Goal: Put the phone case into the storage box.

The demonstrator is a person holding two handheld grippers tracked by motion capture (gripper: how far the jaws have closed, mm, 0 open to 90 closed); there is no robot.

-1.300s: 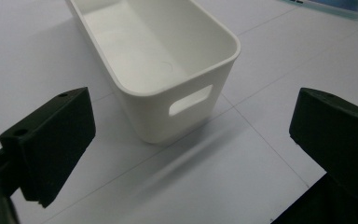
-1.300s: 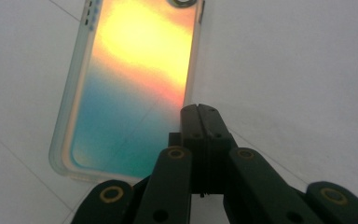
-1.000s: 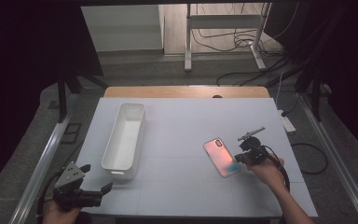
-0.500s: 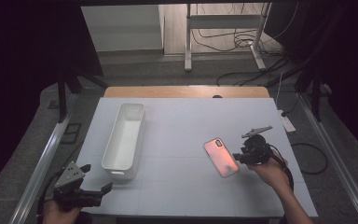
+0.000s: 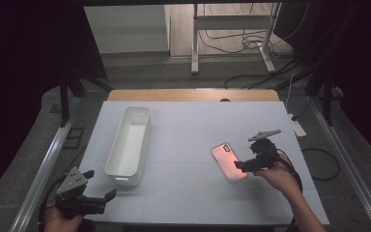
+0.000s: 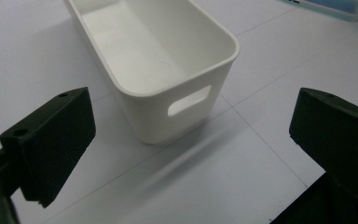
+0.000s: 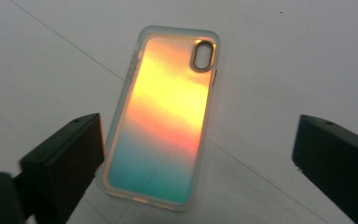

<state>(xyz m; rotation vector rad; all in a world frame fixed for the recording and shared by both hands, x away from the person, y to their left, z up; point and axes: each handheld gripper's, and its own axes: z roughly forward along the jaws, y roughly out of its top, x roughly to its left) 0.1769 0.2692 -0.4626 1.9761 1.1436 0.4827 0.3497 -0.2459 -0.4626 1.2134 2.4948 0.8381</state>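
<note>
**Phone case flat on the table, right jaws spread around its near end**

The phone case (image 5: 229,162) lies flat, back up, on the white table (image 5: 193,125), at the right half and well apart from the white bin (image 5: 129,139). In the high view its long axis runs diagonally: the camera-cutout end points away from the person and toward the left, the other end toward the right hand. In the right gripper view the cutout sits at the far upper corner and the iridescent orange-to-teal back leans slightly rightward going up.

The right gripper (image 5: 241,166) is held low at the case's near right end, the hand (image 5: 278,178) behind it and the forearm coming in from the bottom right. Its jaws have just been opening and now stand wide apart. The case's near end lies between them, and neither pad presses on it.

The left gripper (image 5: 107,197) rests at the table's near left corner, pointing toward the bin's near end with its handle slot. Its jaws are spread wide with nothing between them.
</note>
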